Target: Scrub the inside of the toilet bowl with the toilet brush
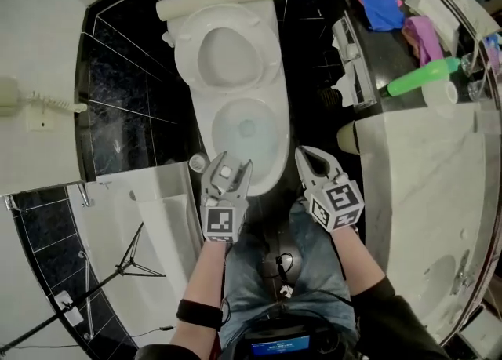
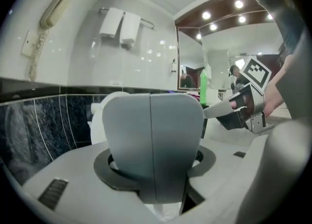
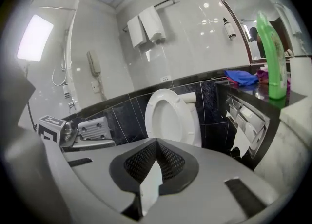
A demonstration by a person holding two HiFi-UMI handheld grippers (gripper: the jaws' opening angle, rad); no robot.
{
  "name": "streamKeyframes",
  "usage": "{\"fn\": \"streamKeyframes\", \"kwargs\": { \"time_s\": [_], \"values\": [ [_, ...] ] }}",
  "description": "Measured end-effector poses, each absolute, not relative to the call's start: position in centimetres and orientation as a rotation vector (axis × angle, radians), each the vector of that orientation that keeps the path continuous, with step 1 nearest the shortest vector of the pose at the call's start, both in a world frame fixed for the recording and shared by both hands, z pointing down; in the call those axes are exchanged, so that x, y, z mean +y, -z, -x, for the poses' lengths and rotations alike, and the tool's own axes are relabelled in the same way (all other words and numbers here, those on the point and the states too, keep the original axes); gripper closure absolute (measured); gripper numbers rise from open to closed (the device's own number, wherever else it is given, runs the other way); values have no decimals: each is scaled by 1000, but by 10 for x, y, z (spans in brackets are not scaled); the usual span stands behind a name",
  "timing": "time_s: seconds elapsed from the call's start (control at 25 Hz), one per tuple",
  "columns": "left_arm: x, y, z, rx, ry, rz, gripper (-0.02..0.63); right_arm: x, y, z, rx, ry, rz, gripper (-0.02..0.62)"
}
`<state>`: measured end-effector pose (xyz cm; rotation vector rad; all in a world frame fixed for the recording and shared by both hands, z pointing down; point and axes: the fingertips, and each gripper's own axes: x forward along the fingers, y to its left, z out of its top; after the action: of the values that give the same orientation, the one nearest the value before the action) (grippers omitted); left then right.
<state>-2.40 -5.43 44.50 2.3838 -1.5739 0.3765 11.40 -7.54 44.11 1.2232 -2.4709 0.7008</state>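
Left claw point(image 1: 229, 169) is clamped on a flat grey piece with a centre seam. I read that as the brush handle point(image 2: 151, 145). It stands upright between the jaws and blocks most of that claw's view. The bristle end isn't visible anywhere (probably hanging under the claw, hidden from the head view). Right claw point(image 1: 318, 164) has its jaws apart with nothing in them, mesh pads bare. Toilet bowl point(image 1: 282, 143) is open with water in the bottom, and the lid point(image 1: 227, 56) is raised. A small round white pot point(image 1: 198, 162) sits just beside the bowl's left side and looks like the brush stand.

Step as I judge it: get the brush over the bowl and in. Tip the left claw steeper so the head drops past the rim without clipping it. Keep the clamp tight, work round under the rim, then down to the water. Keep the right claw clear.

Pose: both forearms come in from the bottom of the head view, claws side by side at the bowl's front edge. Left is over the front-left rim, right just off the front-right. Both point at the toilet, tilted a bit down, marker cubes up
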Motion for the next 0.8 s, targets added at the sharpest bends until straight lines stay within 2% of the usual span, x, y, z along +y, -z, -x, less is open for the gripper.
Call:
{"fn": "streamKeyframes", "kwargs": {
  "time_s": [0.4,0.8],
  "values": [
    [-28,-257,45,-1641,-382,-2443,357,-60,-274,-78,-2588,-578,-1092,591],
    [-10,-180,47,-1696,-326,-2460,357,-32,-216,-64,-2630,-518,-1006,591]
  ]
}}
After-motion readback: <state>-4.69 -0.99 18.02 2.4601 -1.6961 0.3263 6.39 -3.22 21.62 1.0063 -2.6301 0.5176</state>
